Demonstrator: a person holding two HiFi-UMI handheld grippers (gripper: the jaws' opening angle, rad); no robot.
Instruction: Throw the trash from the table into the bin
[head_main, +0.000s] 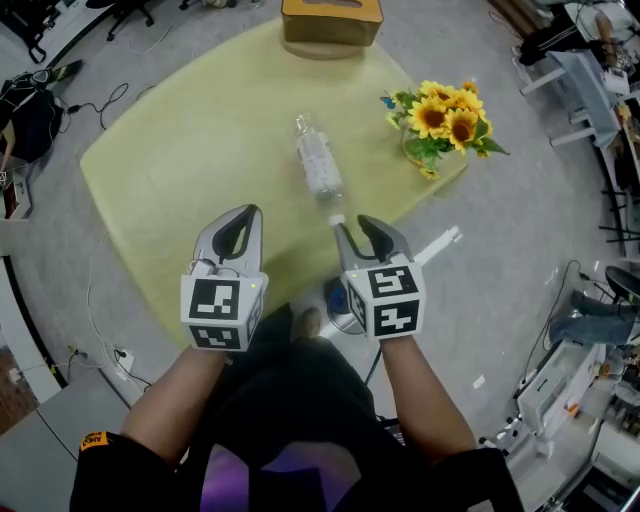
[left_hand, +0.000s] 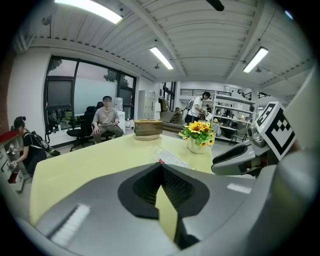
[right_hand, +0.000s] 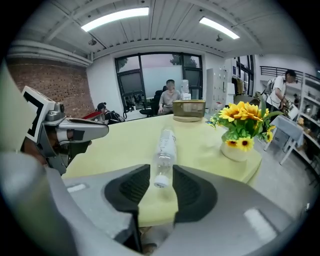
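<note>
Head view is showing both claws hovering over the near edge of the yellow desk (head_main: 190, 150). We are holding the left claw (head_main: 246, 212) clenched on nothing, its tips touching. We are holding the right claw (head_main: 352, 224) released, jaws standing apart. The clear plastic bottle (head_main: 318, 165) is lying on its side on the desk, its white cap pointing toward us and sitting at the mouth of those jaws, neither pad pressing it. Sunflowers (head_main: 448, 118) are standing near the desk's right corner, and a brown box (head_main: 330, 20) is sitting at the far edge.
</note>
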